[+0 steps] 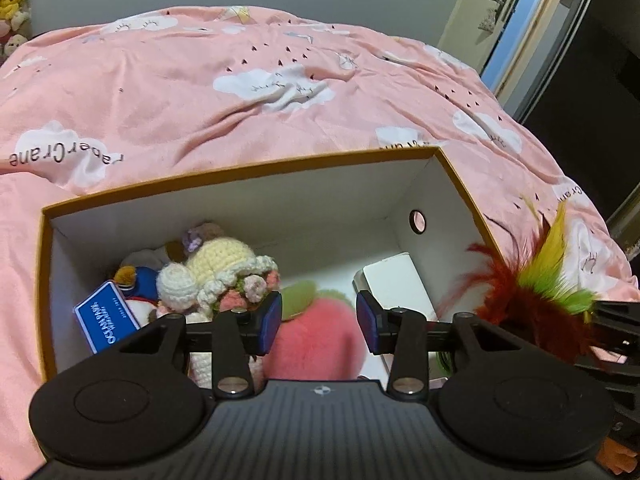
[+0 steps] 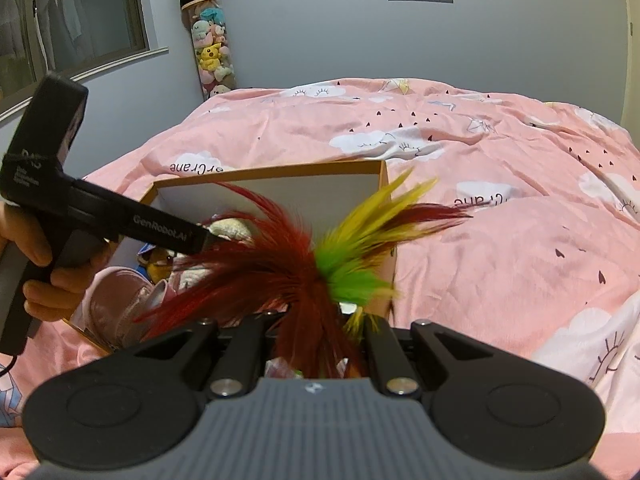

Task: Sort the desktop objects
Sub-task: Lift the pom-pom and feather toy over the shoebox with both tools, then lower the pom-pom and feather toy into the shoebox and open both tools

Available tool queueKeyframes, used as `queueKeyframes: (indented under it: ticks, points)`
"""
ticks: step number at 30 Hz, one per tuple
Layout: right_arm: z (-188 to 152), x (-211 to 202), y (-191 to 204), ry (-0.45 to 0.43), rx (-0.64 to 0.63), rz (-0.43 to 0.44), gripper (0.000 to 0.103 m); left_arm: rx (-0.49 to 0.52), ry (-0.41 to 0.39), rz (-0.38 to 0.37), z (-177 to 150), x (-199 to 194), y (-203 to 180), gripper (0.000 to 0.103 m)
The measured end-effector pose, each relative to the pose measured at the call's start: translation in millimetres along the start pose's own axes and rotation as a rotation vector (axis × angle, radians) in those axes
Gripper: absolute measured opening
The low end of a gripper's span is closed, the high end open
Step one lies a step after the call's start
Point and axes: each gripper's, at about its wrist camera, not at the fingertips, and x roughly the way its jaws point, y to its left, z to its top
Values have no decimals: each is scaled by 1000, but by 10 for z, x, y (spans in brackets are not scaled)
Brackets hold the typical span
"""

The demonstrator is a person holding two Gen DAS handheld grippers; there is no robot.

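An orange-rimmed cardboard box (image 1: 240,172) with white inner walls stands on the pink bed. In it lie a crocheted doll (image 1: 224,276), a pink plush peach (image 1: 316,340), a blue tin (image 1: 106,318) and a white box (image 1: 396,284). My left gripper (image 1: 318,320) is open and empty, above the peach inside the box. My right gripper (image 2: 316,320) is shut on a feather toy (image 2: 288,264) of red, green and yellow feathers, held over the box's near right corner (image 2: 384,184). The feathers also show in the left wrist view (image 1: 532,292).
The pink cloud-print quilt (image 1: 280,80) covers the bed all around the box. A clear tube of plush toys (image 2: 210,44) stands against the far wall. A window (image 2: 72,12) is at left, a door (image 1: 492,16) at right.
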Motion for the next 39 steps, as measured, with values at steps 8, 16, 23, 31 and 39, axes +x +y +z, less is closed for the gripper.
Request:
queueKeyframes:
  ticks: [8, 16, 23, 31, 39]
  points:
    - [-48, 48, 80, 28, -59, -26, 12, -54, -107, 64, -146, -390, 22, 49]
    - [-85, 50, 167, 34, -115, -56, 20, -102, -160, 100, -369, -673, 34, 52]
    - [-114, -41, 248, 34, -153, -76, 26, -120, -156, 100, -510, -787, 52, 53]
    - [-120, -429, 320, -47, -135, -115, 47, -115, -233, 161, -629, -1036, -2, 61]
    - [-30, -901, 425, -247, 16, -198, 66, -109, -363, 259, -675, -1348, -176, 82]
